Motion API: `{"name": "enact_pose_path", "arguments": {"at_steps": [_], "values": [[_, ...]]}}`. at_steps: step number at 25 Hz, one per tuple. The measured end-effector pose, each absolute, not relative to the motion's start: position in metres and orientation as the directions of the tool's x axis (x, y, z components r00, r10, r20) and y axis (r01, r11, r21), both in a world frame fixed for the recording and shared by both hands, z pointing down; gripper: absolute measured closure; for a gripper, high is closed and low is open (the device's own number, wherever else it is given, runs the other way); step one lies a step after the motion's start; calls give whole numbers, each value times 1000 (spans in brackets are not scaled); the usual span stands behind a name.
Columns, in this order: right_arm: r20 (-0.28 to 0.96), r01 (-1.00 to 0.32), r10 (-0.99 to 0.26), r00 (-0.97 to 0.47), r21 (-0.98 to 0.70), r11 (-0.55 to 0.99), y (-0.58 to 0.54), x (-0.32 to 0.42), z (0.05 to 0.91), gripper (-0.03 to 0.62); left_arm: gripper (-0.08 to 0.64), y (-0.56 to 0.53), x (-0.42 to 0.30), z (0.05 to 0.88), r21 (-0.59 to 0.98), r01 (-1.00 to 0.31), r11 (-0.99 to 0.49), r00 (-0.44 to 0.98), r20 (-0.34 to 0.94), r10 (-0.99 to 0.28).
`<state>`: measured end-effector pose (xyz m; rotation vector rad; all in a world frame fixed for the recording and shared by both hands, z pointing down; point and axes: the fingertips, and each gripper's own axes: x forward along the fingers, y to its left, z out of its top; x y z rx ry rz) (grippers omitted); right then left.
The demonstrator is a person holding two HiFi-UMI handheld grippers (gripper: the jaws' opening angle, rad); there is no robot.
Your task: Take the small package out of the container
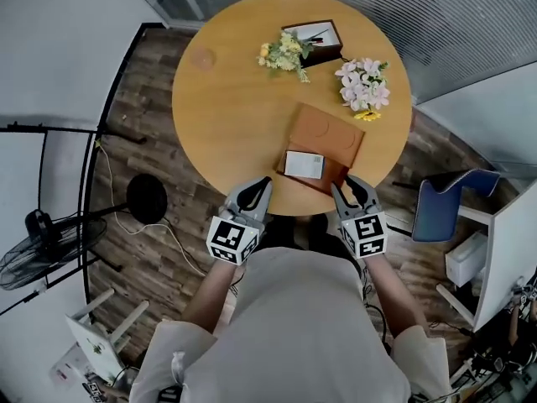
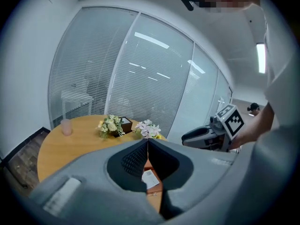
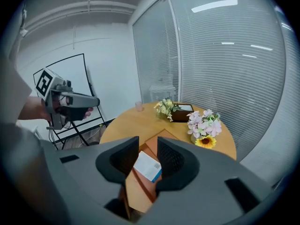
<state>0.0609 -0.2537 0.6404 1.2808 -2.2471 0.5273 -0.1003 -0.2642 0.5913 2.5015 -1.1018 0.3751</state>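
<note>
A flat brown container (image 1: 329, 131) lies open on the round wooden table (image 1: 235, 116), close to its near edge. The small white package (image 1: 304, 164) rests on the container's near part. My left gripper (image 1: 257, 186) hovers at the table's edge, left of the package; its jaws meet at the tips with nothing between them. To the right of the package my right gripper (image 1: 349, 188) stands open, holding nothing. The right gripper view shows the package (image 3: 149, 167) and container (image 3: 153, 142) through the gap of the right gripper (image 3: 147, 146). The left gripper (image 2: 147, 143) looks down on the package (image 2: 150, 178).
At the table's far side are a yellow-white bouquet (image 1: 285, 55), a dark wooden box (image 1: 319, 40) and pink flowers (image 1: 362, 84). A pink cup (image 1: 201, 58) stands far left. A blue chair (image 1: 453, 201) is at the right, a fan (image 1: 42, 250) on the floor at the left.
</note>
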Motion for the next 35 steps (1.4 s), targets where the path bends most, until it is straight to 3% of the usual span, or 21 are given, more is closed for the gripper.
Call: {"name": "enact_pose_path", "arguments": {"at_steps": [16,26,35], "values": [[791,-930,-507,-342,-208,303,-264,49,783,461,541,-294,-115,669,282,-690,-667,707,459,-538],[861,-923,-338,-379,-324,209,-271,48,862,413,541,-280,-110,696,326,-771,-546,631,506,-588],[905,-930,-215,-367,-353,102,-279,45,914,325,541,-274,-114,707,330,-810,-485,583,537,-610]]}}
